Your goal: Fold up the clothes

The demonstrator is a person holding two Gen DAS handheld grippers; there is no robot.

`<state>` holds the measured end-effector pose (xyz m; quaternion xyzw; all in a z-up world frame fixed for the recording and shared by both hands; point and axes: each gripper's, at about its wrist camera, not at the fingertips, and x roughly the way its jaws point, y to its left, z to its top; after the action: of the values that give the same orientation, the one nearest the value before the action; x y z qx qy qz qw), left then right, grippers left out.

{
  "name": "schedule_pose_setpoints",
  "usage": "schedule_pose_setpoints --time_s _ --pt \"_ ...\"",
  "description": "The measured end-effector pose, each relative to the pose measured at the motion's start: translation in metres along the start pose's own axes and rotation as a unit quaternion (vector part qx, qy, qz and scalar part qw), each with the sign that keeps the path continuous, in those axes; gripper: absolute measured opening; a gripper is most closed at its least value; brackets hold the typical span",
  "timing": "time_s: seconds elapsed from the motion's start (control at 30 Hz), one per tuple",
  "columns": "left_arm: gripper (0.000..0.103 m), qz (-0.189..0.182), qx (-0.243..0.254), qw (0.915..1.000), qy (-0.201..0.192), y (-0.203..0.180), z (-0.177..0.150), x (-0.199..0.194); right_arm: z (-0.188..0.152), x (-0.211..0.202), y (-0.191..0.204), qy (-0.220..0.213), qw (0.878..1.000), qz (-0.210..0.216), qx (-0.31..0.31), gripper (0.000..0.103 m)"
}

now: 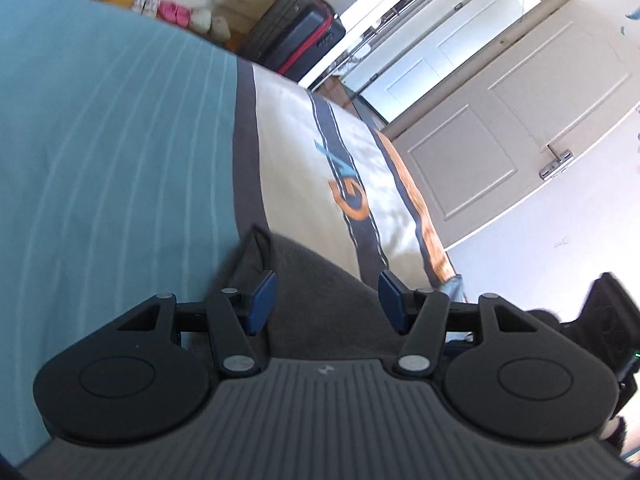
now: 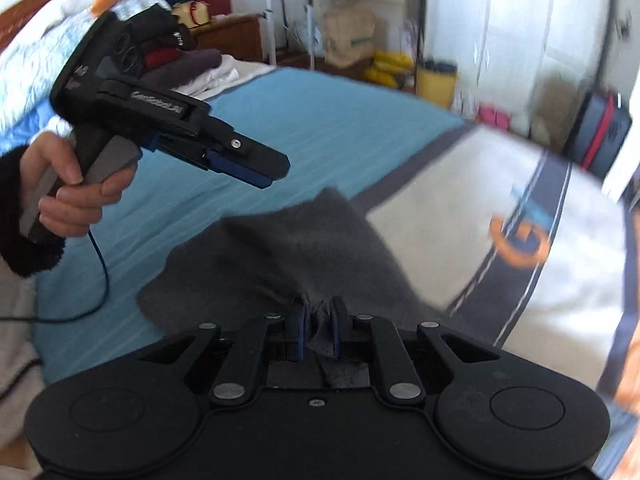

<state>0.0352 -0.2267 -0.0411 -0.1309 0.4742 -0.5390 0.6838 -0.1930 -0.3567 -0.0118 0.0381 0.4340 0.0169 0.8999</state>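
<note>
Pinched between the blue pads of the right gripper (image 2: 318, 330) is a bunched edge of the dark grey, soft-napped garment (image 2: 296, 248); the jaws stand narrow with the cloth gathered in the slot between them. From that grip the fabric fans out toward twelve o'clock in the right wrist view, one corner peaking near the seam where the teal striped bedsheet (image 2: 280, 120) meets the cream blanket with dark bands and an orange emblem (image 2: 460, 220).

Fingers of the left gripper (image 1: 326, 300) are spread, and nothing is pressed between them. In its own view the grey cloth lies under and just ahead of the pads, with one corner rising at about eleven o'clock. In the right wrist view that gripper hovers at ten o'clock, above the sheet and clear of the cloth, held by a hand (image 2: 76, 188) in a dark fuzzy sleeve.

Judging from this, the garment's long axis runs away from the right grip toward the far corner. The left gripper is nearer to the free end, so it looks the natural one to take it.
</note>
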Motion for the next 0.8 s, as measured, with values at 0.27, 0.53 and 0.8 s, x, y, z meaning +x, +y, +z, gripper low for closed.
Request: schedule_pose_setpoints --time_s 0.27,0.53,0.8 --pt "0.059 0.020 -0.015 0.9990 0.037 0.012 -0.007 0.015 -0.032 -0.022 -0.085 -0.039 0.946 0.015 0.322 0.064" --pt "0.058 0.002 0.007 0.9965 0.083 0.004 -0.022 0.036 -0.071 0.019 -0.137 0.005 0.862 0.071 0.502 0.065" --pt "0.055 0.021 0.034 0.9963 0.077 -0.008 -0.031 0.033 -0.039 0.041 -0.100 0.033 0.927 0.070 0.368 0.064"
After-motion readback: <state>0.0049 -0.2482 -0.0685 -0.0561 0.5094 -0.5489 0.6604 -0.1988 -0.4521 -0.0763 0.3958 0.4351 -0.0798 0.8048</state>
